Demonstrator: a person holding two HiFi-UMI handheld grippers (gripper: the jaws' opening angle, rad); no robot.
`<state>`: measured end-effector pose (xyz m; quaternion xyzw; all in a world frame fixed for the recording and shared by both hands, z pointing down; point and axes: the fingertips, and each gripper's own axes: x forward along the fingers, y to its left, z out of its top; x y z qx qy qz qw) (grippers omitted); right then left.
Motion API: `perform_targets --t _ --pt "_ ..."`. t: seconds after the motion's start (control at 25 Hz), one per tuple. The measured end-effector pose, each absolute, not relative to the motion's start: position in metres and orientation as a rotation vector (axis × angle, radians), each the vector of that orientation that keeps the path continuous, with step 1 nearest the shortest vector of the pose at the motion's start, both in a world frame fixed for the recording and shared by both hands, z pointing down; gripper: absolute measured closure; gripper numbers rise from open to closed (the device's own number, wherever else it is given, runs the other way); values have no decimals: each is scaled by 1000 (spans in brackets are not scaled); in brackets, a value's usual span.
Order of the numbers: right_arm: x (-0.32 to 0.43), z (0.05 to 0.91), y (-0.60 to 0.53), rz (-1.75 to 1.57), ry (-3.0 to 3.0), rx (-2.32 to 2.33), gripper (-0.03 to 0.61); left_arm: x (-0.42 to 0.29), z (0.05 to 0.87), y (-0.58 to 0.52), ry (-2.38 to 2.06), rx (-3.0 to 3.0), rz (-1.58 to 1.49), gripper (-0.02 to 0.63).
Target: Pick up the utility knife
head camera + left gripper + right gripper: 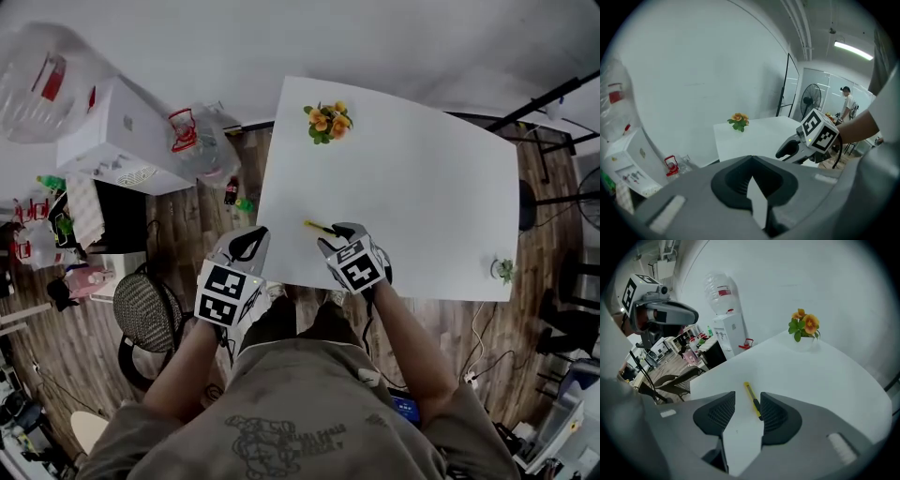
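The yellow utility knife (317, 225) lies flat on the white table (422, 197) near its front edge. My right gripper (339, 234) is open just behind it. In the right gripper view the utility knife (749, 391) points away between the two dark pads of the right gripper (747, 402), its near end close to the right-hand pad (773, 413). My left gripper (248, 246) hovers off the table's left front corner, shut and empty. The left gripper (751, 161) view shows the right gripper (788, 150) over the table (754, 133).
A pot of orange flowers (327, 121) stands at the table's far edge, and a small plant (504, 270) at its right front corner. A water dispenser (122, 131) and a round mesh chair (145, 305) stand left of the table. A fan (811, 101) and a person (847, 103) are beyond.
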<state>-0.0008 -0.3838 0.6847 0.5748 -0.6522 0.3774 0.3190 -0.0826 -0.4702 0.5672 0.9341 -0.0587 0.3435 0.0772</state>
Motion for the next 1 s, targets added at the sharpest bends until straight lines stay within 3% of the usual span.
perform_targets --t 0.48,0.68,0.76,1.0 --pt "9 736 -381 951 -1621 1381 382 -111 624 -454 -175 2695 1177 613" --pt "7 737 -380 977 -1642 1391 420 -122 632 -448 -182 2665 1196 613" --pt "7 737 -380 996 -1652 1400 485 -123 632 -448 -190 2669 1184 613" --pt "13 732 -381 1036 -1646 1443 488 -127 630 -453 -220 2681 1193 613"
